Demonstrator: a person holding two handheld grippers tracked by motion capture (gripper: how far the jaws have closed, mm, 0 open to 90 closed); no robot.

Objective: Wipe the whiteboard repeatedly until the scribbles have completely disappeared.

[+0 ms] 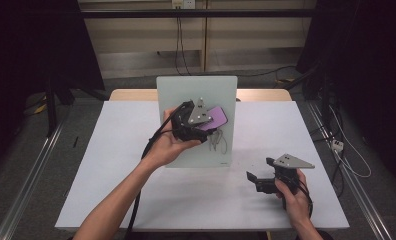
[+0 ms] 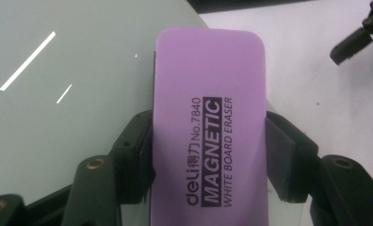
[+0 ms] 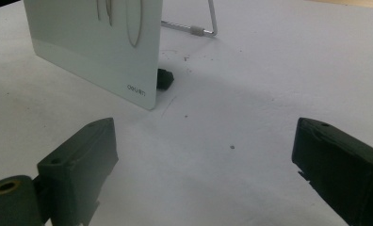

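Observation:
A small pale-green whiteboard (image 1: 186,90) stands tilted on a wire stand in the middle of the table, with dark pen marks (image 1: 218,142) low on its face. My left gripper (image 1: 206,125) is shut on a purple magnetic whiteboard eraser (image 1: 217,117), held flat against the board's face. In the left gripper view the eraser (image 2: 210,127) sits squeezed between the two black pads (image 2: 283,160) over the board (image 2: 71,94). My right gripper (image 1: 260,174) rests low at the table's right front, open with nothing between its fingers (image 3: 81,160). It faces the board's lower corner (image 3: 100,56).
The white table (image 1: 111,175) has bare room to the left and front of the board. The board's wire stand (image 3: 201,30) and a small black foot (image 3: 165,77) show behind its corner. Dark curtains, rails and cables surround the table.

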